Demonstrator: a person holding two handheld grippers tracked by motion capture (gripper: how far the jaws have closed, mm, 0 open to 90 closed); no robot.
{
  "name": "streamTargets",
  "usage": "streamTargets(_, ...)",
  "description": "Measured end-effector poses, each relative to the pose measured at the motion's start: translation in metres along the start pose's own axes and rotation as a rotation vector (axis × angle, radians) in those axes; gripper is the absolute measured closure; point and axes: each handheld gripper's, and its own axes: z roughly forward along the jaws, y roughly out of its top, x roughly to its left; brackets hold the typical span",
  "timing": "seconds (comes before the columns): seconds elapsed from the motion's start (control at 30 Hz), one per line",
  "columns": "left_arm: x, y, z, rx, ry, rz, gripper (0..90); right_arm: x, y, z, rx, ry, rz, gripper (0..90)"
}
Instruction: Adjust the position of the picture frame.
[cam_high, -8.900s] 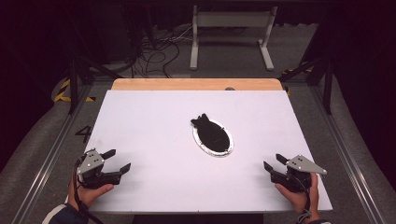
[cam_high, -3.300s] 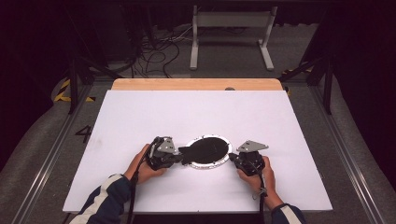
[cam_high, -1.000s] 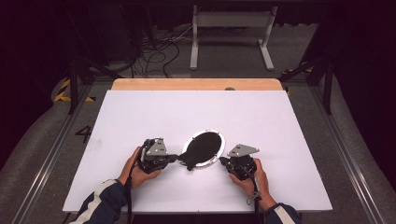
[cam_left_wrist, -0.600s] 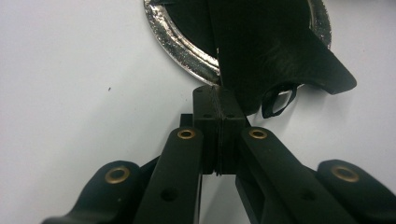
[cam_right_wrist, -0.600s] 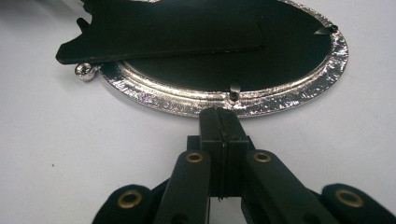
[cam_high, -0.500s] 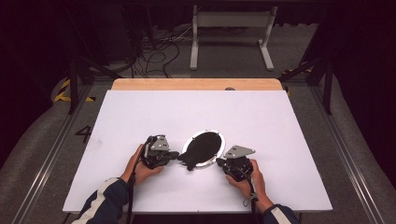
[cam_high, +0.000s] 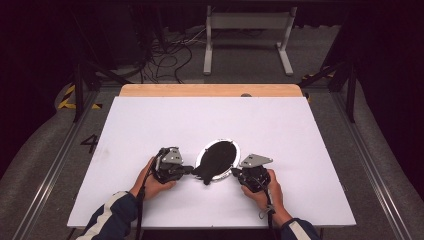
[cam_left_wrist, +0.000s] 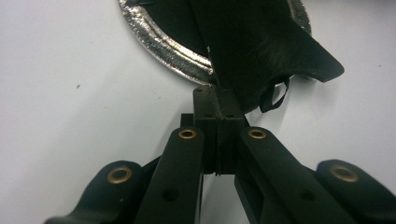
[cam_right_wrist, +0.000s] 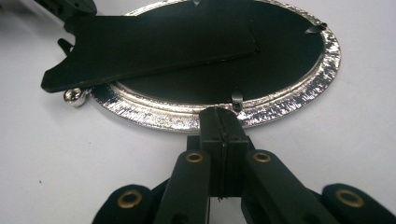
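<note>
Oval silver frame (cam_high: 218, 161) — face-down, black back

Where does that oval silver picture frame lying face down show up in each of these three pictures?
High view: the silver frame lies low on the white table, between the two tools.
Left gripper view: its silver rim curves across the top, just beyond the shut jaws.
Right gripper view: it spans the upper half, rim against the jaw tips.
Shared landmark: the black stand flap on the frame's back.
</note>
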Motion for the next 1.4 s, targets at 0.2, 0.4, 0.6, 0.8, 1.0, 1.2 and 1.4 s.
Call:
streamTargets(0.2, -0.007, 0.002, 0.003, -0.004, -0.014, -0.001, 90.0, -0.004, 0.003, 0.002, 0.001, -0.009, 0.008, 90.0)
streamTargets(0.4, -0.010, 0.003, 0.004, -0.002, -0.006, 0.002, 90.0, -0.007, 0.004, 0.005, -0.002, -0.017, 0.011, 90.0)
streamTargets(0.6, -0.017, 0.001, 0.001, 0.014, -0.027, 0.023, 90.0, 0.004, 0.001, -0.001, 0.010, 0.023, -0.024, 90.0)
streamTargets(0.8, -0.020, 0.002, 0.003, 0.012, -0.043, 0.024, 90.0, 0.011, -0.002, -0.004, 0.010, 0.035, -0.035, 90.0)
streamTargets(1.0, -0.021, 0.004, 0.006, 0.003, -0.036, 0.020, 90.0, 0.010, -0.001, -0.004, 0.013, 0.027, -0.035, 90.0)
streamTargets(1.2, -0.026, 0.009, 0.013, -0.002, -0.022, 0.028, 90.0, 0.000, -0.003, -0.005, 0.008, 0.018, -0.002, 90.0)
streamTargets(1.4, -0.026, 0.013, 0.016, -0.006, -0.026, 0.030, 90.0, -0.005, -0.003, -0.004, 0.006, 0.009, 0.011, 90.0)
